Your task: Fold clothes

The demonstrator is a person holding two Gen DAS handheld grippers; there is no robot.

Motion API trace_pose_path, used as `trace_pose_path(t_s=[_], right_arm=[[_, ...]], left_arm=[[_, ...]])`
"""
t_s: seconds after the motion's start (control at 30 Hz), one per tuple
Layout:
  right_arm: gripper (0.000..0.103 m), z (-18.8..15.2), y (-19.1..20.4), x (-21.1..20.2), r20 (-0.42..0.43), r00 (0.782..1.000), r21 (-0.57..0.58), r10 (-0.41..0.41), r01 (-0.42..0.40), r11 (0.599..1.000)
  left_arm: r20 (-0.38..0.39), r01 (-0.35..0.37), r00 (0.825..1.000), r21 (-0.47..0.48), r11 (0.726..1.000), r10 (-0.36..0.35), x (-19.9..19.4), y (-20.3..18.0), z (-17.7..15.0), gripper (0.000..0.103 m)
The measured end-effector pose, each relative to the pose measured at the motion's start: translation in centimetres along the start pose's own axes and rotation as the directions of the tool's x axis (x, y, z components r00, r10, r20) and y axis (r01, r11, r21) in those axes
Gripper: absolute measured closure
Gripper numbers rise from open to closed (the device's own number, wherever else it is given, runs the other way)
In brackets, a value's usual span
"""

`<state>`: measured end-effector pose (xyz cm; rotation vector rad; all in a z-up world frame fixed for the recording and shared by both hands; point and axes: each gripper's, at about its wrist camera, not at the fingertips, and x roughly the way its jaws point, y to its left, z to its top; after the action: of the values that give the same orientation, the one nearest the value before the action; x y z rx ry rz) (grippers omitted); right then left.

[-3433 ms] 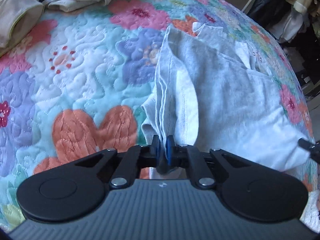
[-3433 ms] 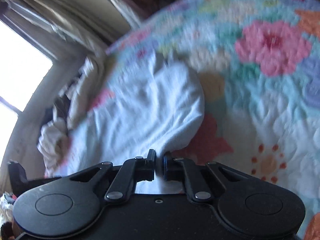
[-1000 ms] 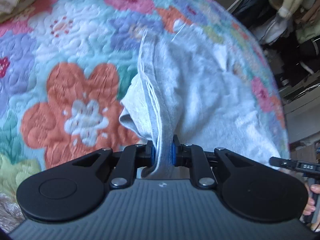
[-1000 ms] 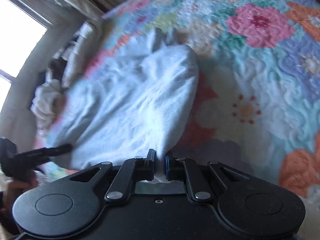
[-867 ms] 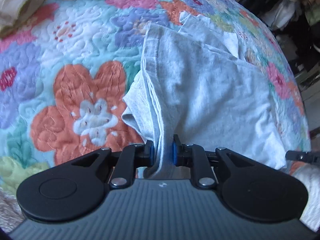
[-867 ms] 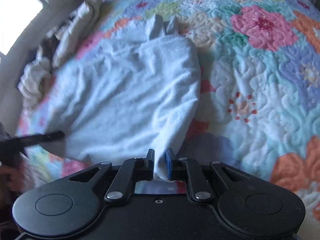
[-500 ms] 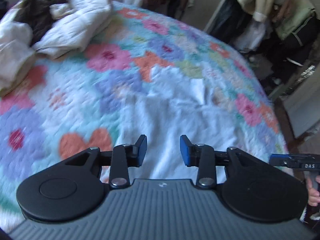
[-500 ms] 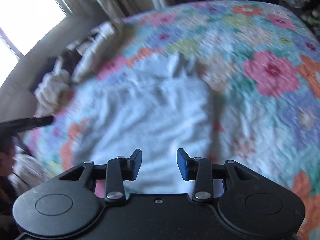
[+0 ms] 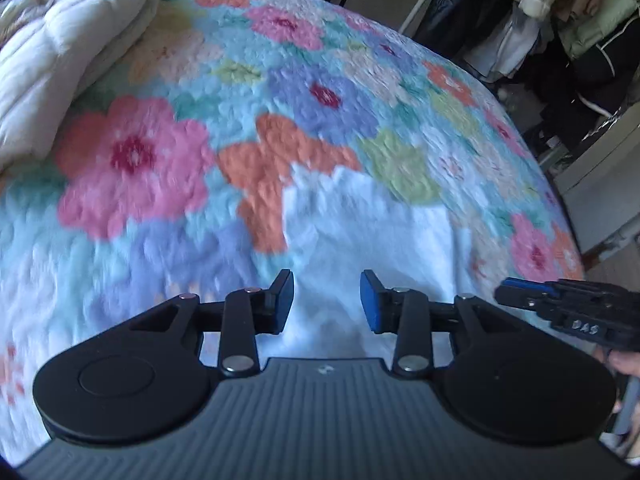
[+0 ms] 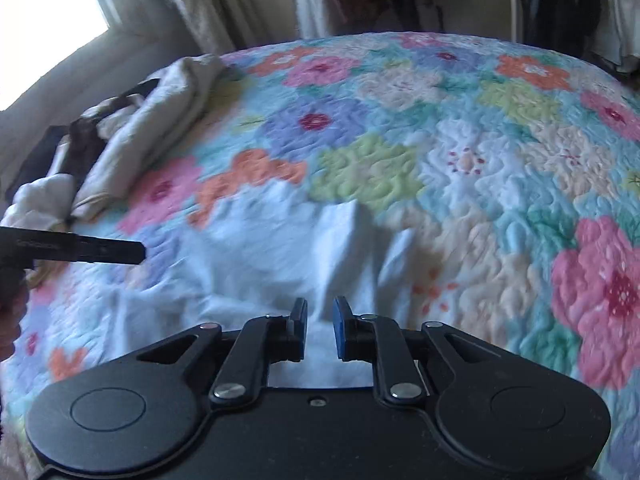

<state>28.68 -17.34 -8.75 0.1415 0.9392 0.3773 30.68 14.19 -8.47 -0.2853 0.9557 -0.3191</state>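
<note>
A pale grey-white garment (image 9: pixel 360 232) lies folded and flat on the flowered quilt (image 9: pixel 132 160). My left gripper (image 9: pixel 326 300) hangs open above its near part, with nothing between the blue pads. In the right wrist view the same garment (image 10: pixel 248 256) spreads out below my right gripper (image 10: pixel 320 322). Its jaws are closing with a narrow gap and no cloth between them. The right gripper's tip (image 9: pixel 520 292) shows at the right edge of the left wrist view. The left gripper's finger (image 10: pixel 100 250) pokes in from the left of the right wrist view.
A white puffy jacket (image 9: pixel 60 48) lies at the quilt's far left corner. A heap of cream and dark clothes (image 10: pixel 132 128) sits by the window side. Hanging clothes on a rack (image 9: pixel 560 20) stand past the bed's right edge.
Both grippers have let go of the garment and opened. They pulled back along the bed, leaving the cloth flat. The right gripper's jaws have since narrowed again.
</note>
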Motion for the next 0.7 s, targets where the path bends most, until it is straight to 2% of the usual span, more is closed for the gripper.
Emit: trace_pose_path(t_s=[0.1,0.2,0.27,0.4,0.47,0.5,0.53,0.57,0.7], right_arm=[[0.079,0.6,-2.1,1.7,0.016,0.997,0.096,0.079,-0.081,0.992],[0.069,0.7,-3.3,3.3,0.035,0.997,0.119,0.065,-0.069,0.991],[0.068,0.6,-4.0,4.6,0.028,0.998,0.128,0.054,-0.057,0.99],[0.063,0.3,-5.1,6.3,0.029,0.995,0.17,0.098,-0.102,0.98],[0.062,0.4,-5.1,6.6,0.051,0.991,0.157,0.122,-0.128,0.979],[0.063,0.5,-4.9,6.6,0.064,0.99,0.136,0.129,-0.137,0.981],[0.069,0.6,-4.7,6.7,0.078,0.987,0.116,0.137,-0.146,0.983],[0.098,0.7,-4.4,6.6,0.085,0.986,0.091,0.143,-0.15,0.984],[0.097,0.5,-2.6,4.0,0.169,0.982,-0.008,0.083,-0.082,0.997]], left_arm=[[-0.028,-0.022,0.999,0.041,0.999,0.023,3.4,1.1,1.7,0.067],[-0.052,0.019,0.998,0.023,1.0,-0.018,5.9,2.1,2.7,0.067],[-0.061,0.062,0.996,0.02,0.998,-0.061,7.2,2.3,3.0,0.062],[-0.061,0.081,0.995,0.032,0.996,-0.079,8.9,2.1,3.1,0.061],[-0.045,0.091,0.995,0.051,0.995,-0.089,9.1,1.9,3.2,0.065],[-0.036,0.087,0.996,0.074,0.993,-0.084,9.1,1.7,3.1,0.081],[-0.033,0.082,0.996,0.102,0.991,-0.079,9.0,1.3,3.1,0.099],[-0.023,0.081,0.997,0.127,0.989,-0.079,8.9,0.9,3.0,0.099],[0.104,0.033,0.993,0.265,0.964,-0.063,6.8,-1.7,2.9,0.099]])
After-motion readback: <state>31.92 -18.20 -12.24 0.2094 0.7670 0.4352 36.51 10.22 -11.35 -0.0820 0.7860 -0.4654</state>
